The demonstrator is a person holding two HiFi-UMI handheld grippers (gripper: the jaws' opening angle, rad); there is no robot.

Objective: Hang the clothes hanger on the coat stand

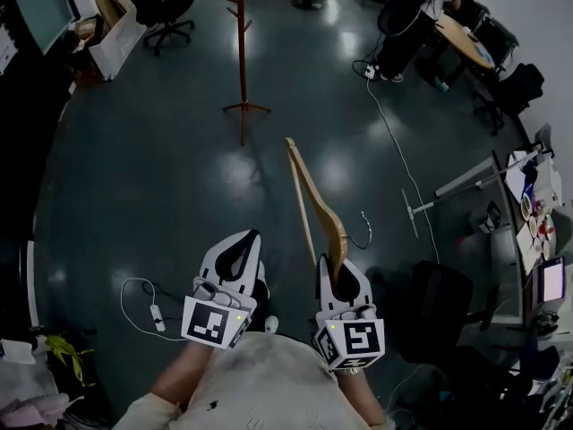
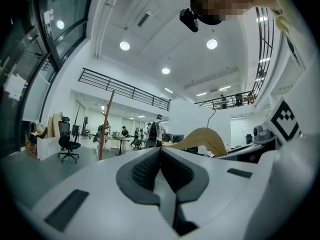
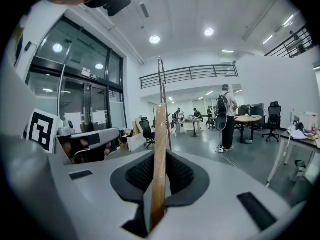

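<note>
My right gripper (image 1: pixel 339 274) is shut on one end of a curved wooden clothes hanger (image 1: pixel 313 202), whose wire hook (image 1: pixel 364 231) points right. In the right gripper view the hanger (image 3: pixel 159 184) stands edge-on between the dark pads of the right gripper (image 3: pixel 161 156). The red-brown coat stand (image 1: pixel 242 52) stands on the floor well ahead, apart from the hanger; its thin pole (image 3: pixel 164 99) rises behind the wood. My left gripper (image 1: pixel 238 253) hangs beside the right one. Seen from the left gripper (image 2: pixel 160 151), its pads meet with nothing between them, the hanger (image 2: pixel 204 136) is to the right and the stand (image 2: pixel 106 126) far left.
A white cable (image 1: pixel 394 141) runs across the dark floor right of the stand. A grey floor stand (image 1: pixel 448 193) and desks (image 1: pixel 528 231) line the right side. Office chairs (image 1: pixel 161 7) stand at the back left. A person with a backpack (image 3: pixel 222 116) stands by a round table.
</note>
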